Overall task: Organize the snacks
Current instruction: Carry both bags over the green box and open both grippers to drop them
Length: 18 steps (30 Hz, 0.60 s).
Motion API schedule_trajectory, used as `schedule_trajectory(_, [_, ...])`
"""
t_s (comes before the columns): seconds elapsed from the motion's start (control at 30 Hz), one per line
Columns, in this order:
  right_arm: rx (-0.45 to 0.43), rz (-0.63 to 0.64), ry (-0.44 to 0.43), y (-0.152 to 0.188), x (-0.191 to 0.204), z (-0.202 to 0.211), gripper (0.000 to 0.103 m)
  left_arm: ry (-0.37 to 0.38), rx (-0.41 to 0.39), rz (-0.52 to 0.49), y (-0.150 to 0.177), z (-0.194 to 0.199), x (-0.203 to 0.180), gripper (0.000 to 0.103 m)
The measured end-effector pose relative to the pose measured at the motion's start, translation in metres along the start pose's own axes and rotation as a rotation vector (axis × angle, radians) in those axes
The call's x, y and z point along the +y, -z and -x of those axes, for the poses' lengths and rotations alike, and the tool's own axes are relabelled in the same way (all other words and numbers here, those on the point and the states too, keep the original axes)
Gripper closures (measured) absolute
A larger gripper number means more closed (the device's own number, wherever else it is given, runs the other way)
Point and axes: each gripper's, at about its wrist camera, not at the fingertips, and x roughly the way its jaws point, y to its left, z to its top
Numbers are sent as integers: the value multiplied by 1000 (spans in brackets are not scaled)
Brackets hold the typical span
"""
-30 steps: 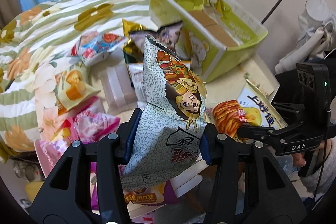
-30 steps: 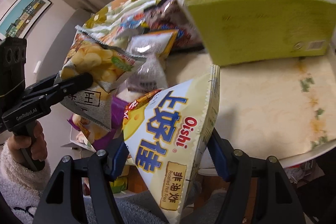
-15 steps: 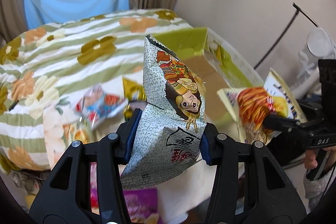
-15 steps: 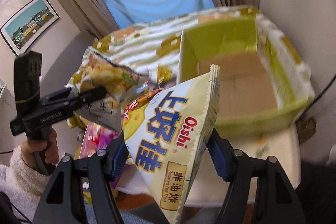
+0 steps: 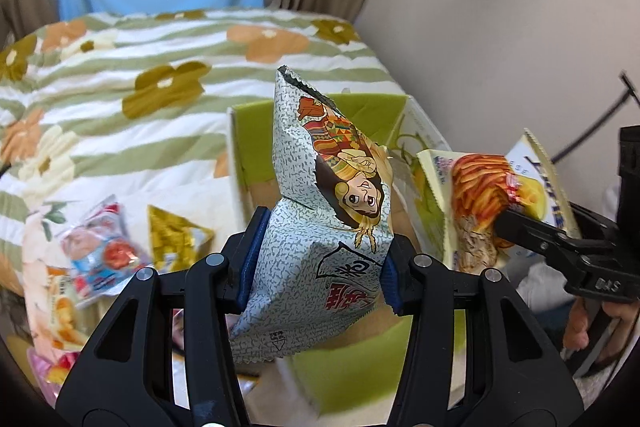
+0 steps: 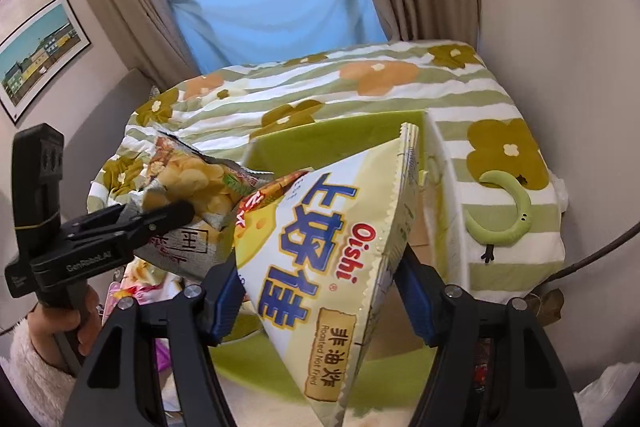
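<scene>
My left gripper [image 5: 318,269] pinches the grey speckled snack bag [image 5: 320,227] across its lower middle, the blue pads [image 5: 250,259] pressing its two sides so the pack stands tall and slightly creased above the grip. My right gripper [image 6: 320,291] is clamped the same way on the cream Oishi bag [image 6: 324,247], which fans out in a cone from the jaws. Both packs hang in the air over the open green box [image 5: 360,367], which sits against the flowered bedspread [image 5: 120,87]; from the right wrist view the box floor [image 6: 420,231] looks bare where I can see it.

These are puffed, air-filled packs, so I judge them very light and soft: the film gives under the pads and the contents inside would crush if I squeezed harder. The film is also glossy and likely slippery, so a hold across the full belly, as I have now, seems safer than nipping a crimped seam, which could tear or slide out. The grey bag already folds at its waist, so I expect it to flop when tilted.

More packets lie loose on the spread to the left, among them a gold packet [image 5: 172,235] and a red and blue packet [image 5: 100,247]. My next move, I think, is to lower each bag into the box and let it settle flat before parting the fingers
</scene>
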Motion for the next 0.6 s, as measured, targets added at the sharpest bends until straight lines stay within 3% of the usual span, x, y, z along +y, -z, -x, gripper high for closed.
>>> schedule_trajectory(0.17, [33, 22, 1, -15, -25, -14, 39, -52, 41, -13, -19, -45, -19, 58])
schedule_trajectory(0.23, [41, 32, 8, -18, -30, -20, 39, -104, 53, -28, -25, -59, -24, 52])
schedule_trajectory(0.27, [46, 33, 6, -20, -35, -21, 39, -131, 61, -31, -26, -64, -25, 38])
schedule_trajectory(0.3, [51, 32, 5, -22, -38, -24, 39, -163, 66, -26, -29, -70, -25, 14])
schedule_trajectory(0.37, [62, 28, 6, -22, -45, -29, 39, -174, 39, -16, -30, -69, -24, 1])
schedule_trajectory(0.6, [89, 15, 23, -27, -54, -46, 39, -194, 44, -30, -22, -58, -16, 1])
